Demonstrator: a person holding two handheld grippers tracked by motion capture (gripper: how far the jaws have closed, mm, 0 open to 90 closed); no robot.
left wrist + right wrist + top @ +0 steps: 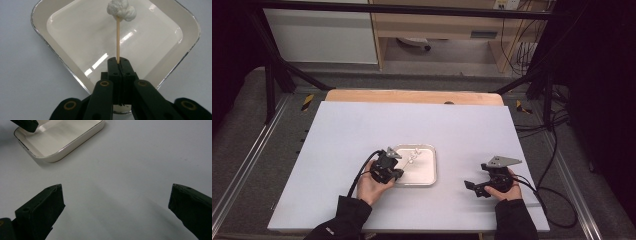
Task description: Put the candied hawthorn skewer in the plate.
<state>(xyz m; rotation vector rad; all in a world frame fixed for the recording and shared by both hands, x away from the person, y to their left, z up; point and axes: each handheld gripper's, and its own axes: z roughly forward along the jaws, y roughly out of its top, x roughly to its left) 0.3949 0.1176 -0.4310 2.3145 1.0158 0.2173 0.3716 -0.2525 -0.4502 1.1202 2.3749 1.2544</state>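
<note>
A white square tray [424, 172] with a metal rim lies on the white table, seen close in the left gripper view as tray [65, 27] and at the top left of the right gripper view as tray [72, 138]. My left gripper [118, 62] is shut on a thin wooden stick [117, 40] with a white cotton wad [121, 10] at its far end, held over the tray. In the high view the left gripper [396, 172] sits at the tray's left edge. My right gripper [115, 202] stands wide open over bare table; in the high view the right gripper [473, 187] is right of the tray.
The white board [362, 125] covers a wooden table [412, 96]. Small white bits [413, 154] lie in the tray's far part. Black cables [557, 195] trail off the right side. A dark frame and shelving stand beyond the table.
</note>
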